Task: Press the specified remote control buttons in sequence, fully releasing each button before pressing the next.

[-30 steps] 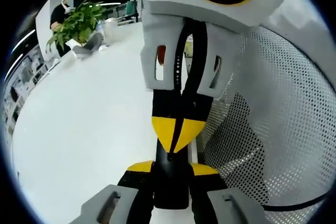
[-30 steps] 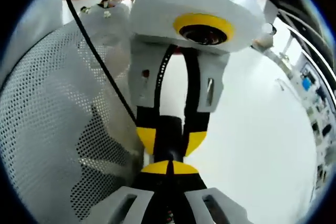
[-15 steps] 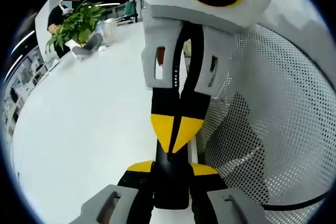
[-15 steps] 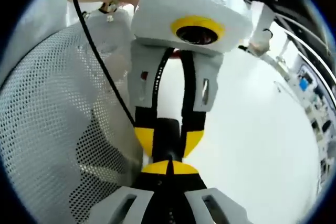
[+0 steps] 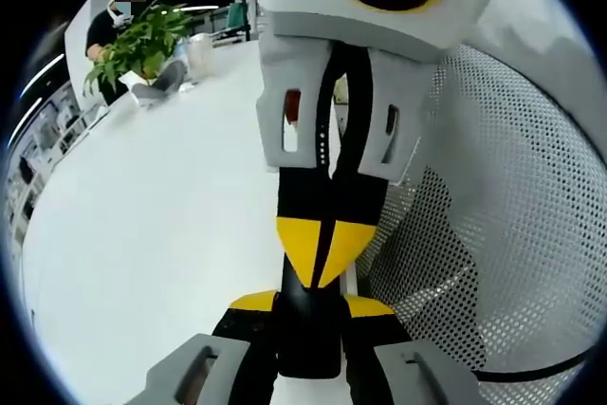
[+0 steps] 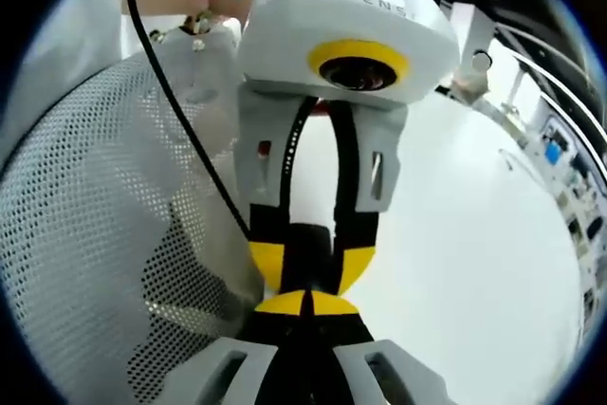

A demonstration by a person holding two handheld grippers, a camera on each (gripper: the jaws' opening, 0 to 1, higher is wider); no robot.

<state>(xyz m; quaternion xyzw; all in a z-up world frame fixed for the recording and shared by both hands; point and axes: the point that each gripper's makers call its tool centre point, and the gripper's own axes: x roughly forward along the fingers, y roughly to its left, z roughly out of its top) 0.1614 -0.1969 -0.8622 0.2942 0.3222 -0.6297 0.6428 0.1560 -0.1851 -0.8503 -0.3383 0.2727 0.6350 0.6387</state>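
A white surface [image 5: 142, 225] runs back to a potted plant [image 5: 142, 40]; a perforated white mesh chair back [image 6: 85, 234] stands beside it. The left tool [image 5: 308, 315] clamps the black remote [image 5: 308, 334], while the right tool [image 5: 324, 239] (jaws together, yellow-tipped) rests on it.

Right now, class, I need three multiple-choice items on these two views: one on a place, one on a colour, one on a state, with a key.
1. Where is the leafy green potted plant in the left gripper view?
A. far back on the round white table
B. between the jaws
C. on the mesh
2. What colour are the right gripper tips?
A. red
B. yellow
C. blue
3. The left gripper is
A. open, empty
B. shut on the slim black remote control
C. lying flat

Key: A, it stands far off on the tabletop; B, the pads are yellow; B, the remote sits clamped between its jaws.
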